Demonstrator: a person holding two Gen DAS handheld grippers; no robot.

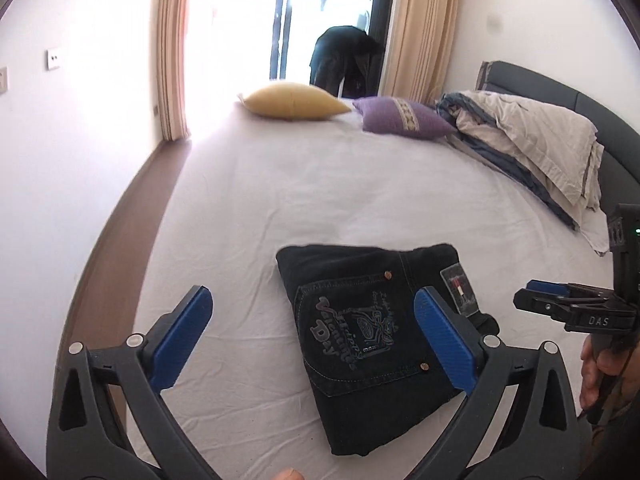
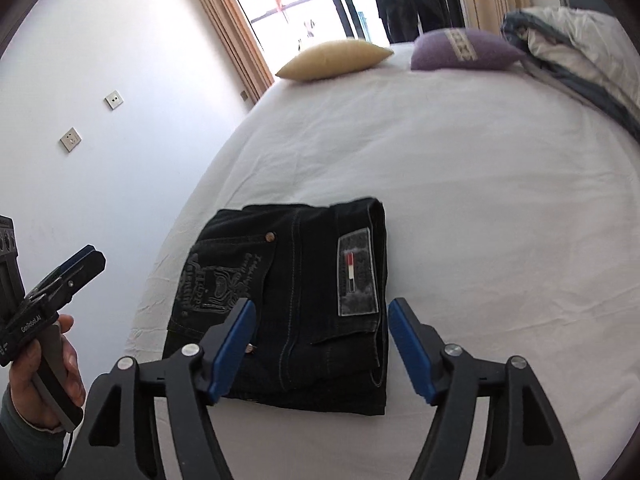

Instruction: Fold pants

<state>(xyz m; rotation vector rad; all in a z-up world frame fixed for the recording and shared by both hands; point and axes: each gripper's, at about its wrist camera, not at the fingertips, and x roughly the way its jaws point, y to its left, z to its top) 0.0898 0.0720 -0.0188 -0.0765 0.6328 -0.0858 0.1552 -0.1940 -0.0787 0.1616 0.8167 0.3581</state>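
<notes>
Folded into a compact square on the bed (image 1: 280,184), pants (image 1: 372,332) look finished; hence left hand-held gripper (image 1: 312,344) and right hand-held gripper (image 2: 320,352) spread wide, gripping nothing

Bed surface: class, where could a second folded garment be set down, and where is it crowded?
Free: the wide white sheet between the folded pants and the yellow pillow and purple pillow. Also the strip right of the pants. Crowded: the headboard side, under the heaped bedding.
</notes>
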